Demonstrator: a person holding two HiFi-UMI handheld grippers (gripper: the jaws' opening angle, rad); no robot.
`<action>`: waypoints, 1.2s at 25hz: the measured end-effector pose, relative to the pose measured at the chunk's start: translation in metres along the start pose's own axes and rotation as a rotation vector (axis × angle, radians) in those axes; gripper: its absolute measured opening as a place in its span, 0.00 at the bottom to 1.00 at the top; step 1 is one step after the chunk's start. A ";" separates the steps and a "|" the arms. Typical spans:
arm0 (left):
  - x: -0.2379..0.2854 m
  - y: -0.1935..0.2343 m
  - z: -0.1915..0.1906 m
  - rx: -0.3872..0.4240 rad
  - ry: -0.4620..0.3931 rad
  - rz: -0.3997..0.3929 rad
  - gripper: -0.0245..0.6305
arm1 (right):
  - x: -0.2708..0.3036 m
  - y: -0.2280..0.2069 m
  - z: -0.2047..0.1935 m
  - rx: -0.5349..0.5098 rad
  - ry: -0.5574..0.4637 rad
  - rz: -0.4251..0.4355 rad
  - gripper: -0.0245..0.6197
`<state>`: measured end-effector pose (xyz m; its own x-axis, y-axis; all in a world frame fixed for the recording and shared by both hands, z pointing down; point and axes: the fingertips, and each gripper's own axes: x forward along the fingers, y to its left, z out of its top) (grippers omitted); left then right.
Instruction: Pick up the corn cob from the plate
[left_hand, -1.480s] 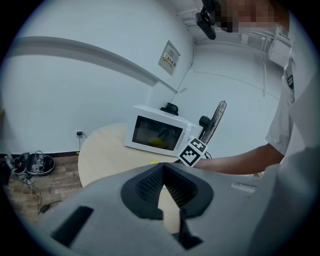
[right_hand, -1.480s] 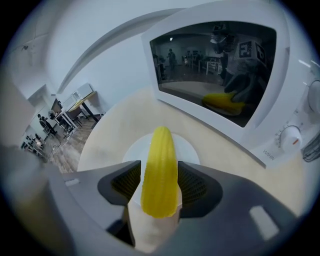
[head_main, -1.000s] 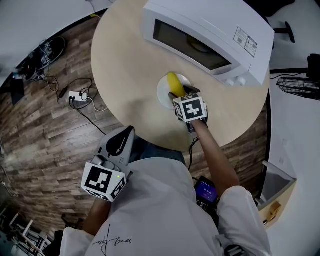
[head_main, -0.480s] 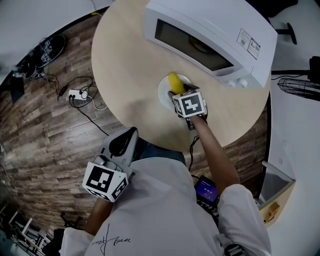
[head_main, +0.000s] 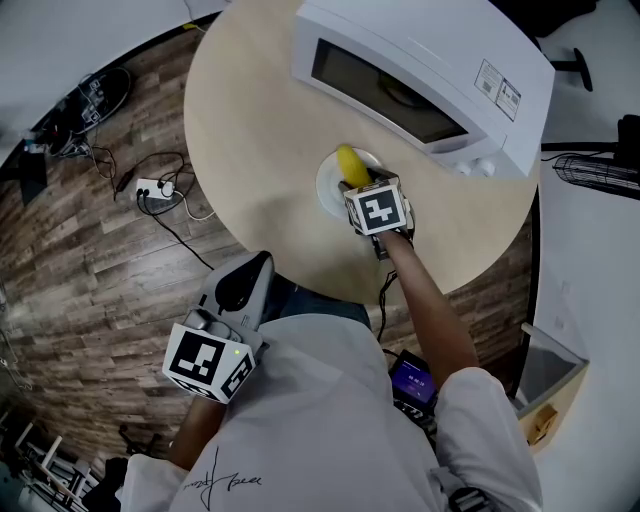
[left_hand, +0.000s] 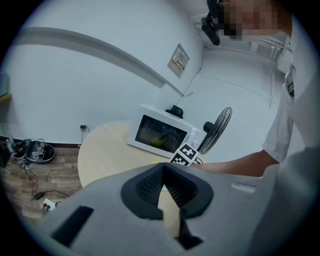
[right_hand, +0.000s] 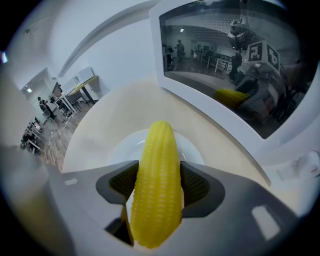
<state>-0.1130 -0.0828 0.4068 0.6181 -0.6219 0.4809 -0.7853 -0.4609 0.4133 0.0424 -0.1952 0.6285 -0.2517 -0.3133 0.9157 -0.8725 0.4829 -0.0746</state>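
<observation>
The yellow ribbed corn cob (right_hand: 157, 185) lies on the small round white plate (right_hand: 119, 150), which sits on the pale round wooden table (head_main: 250, 150) just in front of the white microwave oven (head_main: 420, 70). The cob's long axis runs straight away from our right gripper (right_hand: 159, 181), down the gap between its jaws. Those jaws have just been closing, and their dark pads meet both flanks of the cob. Our left gripper (left_hand: 163, 170) hangs well apart, off the table's edge, clenched on nothing. We judge that only a straight lift is left.
</observation>
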 end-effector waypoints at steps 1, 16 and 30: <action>0.000 0.000 0.000 -0.001 -0.001 0.000 0.03 | 0.000 0.000 0.000 0.001 -0.001 0.002 0.46; -0.009 0.004 -0.001 -0.025 -0.018 0.007 0.03 | -0.004 -0.001 0.000 0.043 -0.005 0.016 0.46; -0.009 -0.003 -0.002 -0.018 -0.019 -0.005 0.03 | -0.009 0.001 -0.003 0.060 -0.011 0.034 0.46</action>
<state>-0.1164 -0.0744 0.4031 0.6208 -0.6317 0.4642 -0.7815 -0.4522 0.4298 0.0451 -0.1891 0.6210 -0.2857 -0.3064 0.9080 -0.8869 0.4435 -0.1294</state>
